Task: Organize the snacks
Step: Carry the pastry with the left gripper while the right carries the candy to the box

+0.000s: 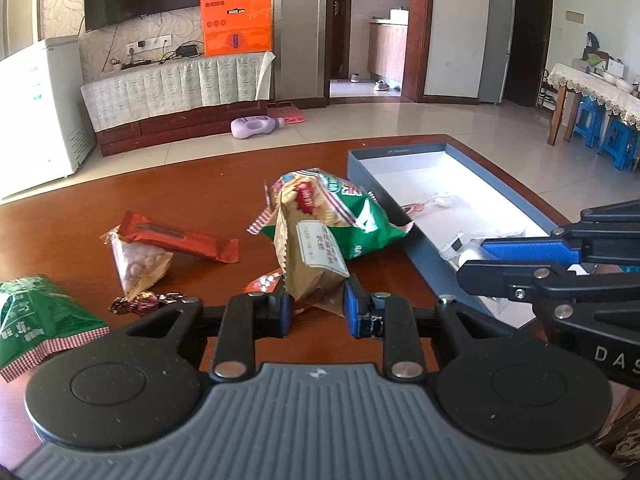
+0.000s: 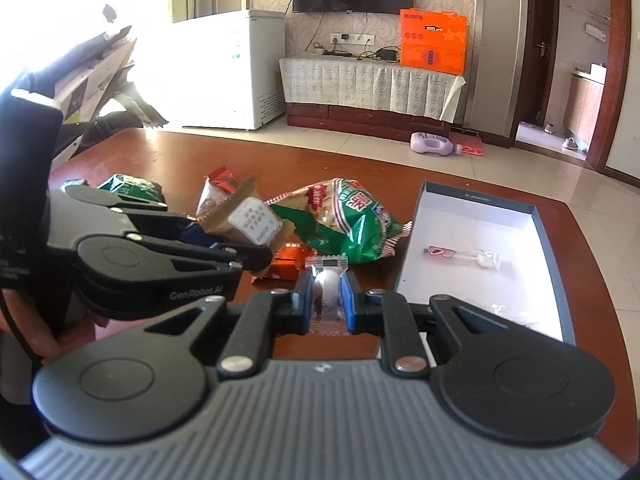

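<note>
Snacks lie scattered on the wooden table [image 1: 192, 184] before you, and both of your grippers carry one. Your left gripper [image 1: 316, 306] is clamped on a tan paper-wrapped packet [image 1: 308, 256], which stands lifted above the table, in front of the big green chip bag [image 1: 344, 208]. Your right gripper [image 2: 326, 294] is closed tight on a small clear-wrapped white candy [image 2: 328, 284], near the front corner of the blue box [image 2: 554, 264]. Inside that box, on its white bottom, you can see a pink-labelled clear sachet [image 2: 460, 255]. On the left part of the table rest a red-brown bar [image 1: 180, 238], a clear pouch of nuts [image 1: 138, 268] half under it, a dark foil candy [image 1: 136, 304] and another green bag [image 1: 36, 316]. A small orange packet [image 2: 286, 264] lies just beside the chip bag.
</note>
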Tool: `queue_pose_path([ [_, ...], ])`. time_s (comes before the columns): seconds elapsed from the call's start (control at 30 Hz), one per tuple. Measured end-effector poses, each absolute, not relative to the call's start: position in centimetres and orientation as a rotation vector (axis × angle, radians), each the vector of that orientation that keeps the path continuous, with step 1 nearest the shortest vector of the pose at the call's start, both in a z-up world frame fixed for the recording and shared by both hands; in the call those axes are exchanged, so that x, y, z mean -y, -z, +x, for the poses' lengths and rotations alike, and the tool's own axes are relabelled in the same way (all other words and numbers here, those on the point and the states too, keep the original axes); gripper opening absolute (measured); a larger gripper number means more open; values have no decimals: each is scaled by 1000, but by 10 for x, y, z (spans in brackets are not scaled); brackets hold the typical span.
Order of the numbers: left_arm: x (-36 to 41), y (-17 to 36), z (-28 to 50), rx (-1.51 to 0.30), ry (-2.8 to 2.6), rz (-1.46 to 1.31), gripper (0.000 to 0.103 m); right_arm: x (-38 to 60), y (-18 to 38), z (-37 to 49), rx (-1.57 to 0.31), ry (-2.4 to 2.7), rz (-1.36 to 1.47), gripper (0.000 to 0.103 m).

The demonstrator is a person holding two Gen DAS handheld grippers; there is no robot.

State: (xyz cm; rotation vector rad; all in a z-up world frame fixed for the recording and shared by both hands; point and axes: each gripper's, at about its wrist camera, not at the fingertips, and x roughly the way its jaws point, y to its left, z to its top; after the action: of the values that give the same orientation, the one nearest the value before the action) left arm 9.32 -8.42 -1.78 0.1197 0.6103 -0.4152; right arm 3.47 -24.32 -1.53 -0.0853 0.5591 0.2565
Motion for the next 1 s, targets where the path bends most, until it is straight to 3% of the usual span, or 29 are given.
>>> queue_pose_path([
  [1.0,169,-9,111,-550,506,146,31,299,11,37,-523,-121,7,19],
])
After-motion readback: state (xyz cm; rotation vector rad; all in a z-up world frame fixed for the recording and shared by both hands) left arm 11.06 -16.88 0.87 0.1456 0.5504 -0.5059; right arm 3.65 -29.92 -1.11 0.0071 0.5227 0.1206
